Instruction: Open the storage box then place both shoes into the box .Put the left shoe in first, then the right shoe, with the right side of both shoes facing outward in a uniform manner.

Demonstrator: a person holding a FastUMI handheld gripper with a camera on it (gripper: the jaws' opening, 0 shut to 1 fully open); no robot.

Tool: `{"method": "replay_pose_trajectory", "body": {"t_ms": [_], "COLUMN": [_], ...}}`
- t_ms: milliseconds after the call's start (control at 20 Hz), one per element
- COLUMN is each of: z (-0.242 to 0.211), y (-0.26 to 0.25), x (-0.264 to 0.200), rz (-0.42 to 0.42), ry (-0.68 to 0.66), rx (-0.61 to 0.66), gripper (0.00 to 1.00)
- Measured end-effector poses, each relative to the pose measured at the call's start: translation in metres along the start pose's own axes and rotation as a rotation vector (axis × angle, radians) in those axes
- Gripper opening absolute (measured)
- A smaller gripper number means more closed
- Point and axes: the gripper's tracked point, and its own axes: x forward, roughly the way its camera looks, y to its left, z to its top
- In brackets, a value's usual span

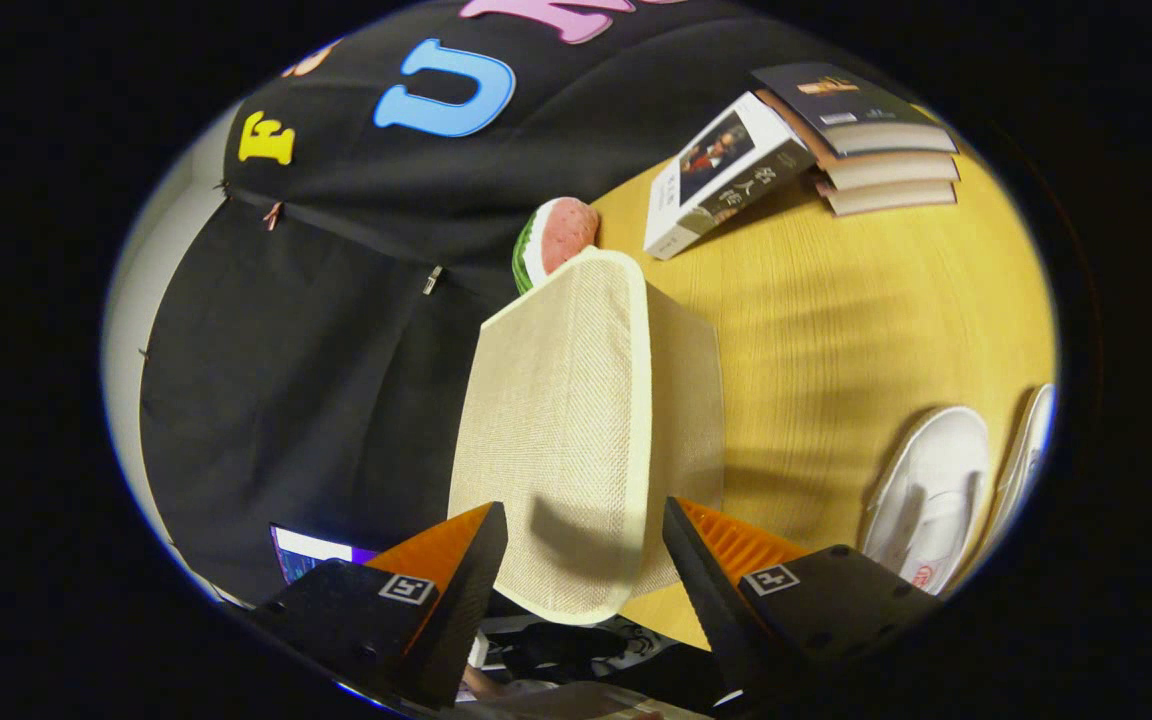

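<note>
So there's one storage box (576, 430), a beige woven fabric thing with a pale trim, and the whole view is rolled sideways so it looks tipped over. It sits on the yellow wooden worktop (866, 330), right up near the black cloth wall (316, 380). The big flat panel facing the camera looks like its lid (556, 400), and its near edge sits in the gap between the fingers.

Two white shoes (926, 490), side by side on the worktop, off to one side of the box and well apart from it. One is in plain sight, the other (1026, 450) is just a sliver beside it. Can't tell which is left and which is right from here.

The gripper (586, 545) has its fingers spread wide, one on each side of the lid's near end. Neither one is visibly pressing on the fabric, so it isn't pinching anything as far as I can see. A shadow falls on the lid between them.

Past the box: one watermelon-slice toy (556, 235) peeking over its far end, touching or nearly so. Further out, three stacked books (876, 150), plus a fourth book (721, 170) leaning against the stack.
</note>
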Motion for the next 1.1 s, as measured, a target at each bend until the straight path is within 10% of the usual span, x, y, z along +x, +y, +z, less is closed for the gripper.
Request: {"method": "replay_pose_trajectory", "body": {"t_ms": [50, 300, 1100], "z": [-0.001, 0.004, 0.006], "y": [-0.001, 0.010, 0.223], "x": [0.005, 0.000, 0.001], "rz": [0.009, 0.122, 0.244], "ry": [0.006, -0.036, -0.106], "rx": [0.041, 0.131, -0.289], "gripper": [0.95, 0.12, 0.08]}}
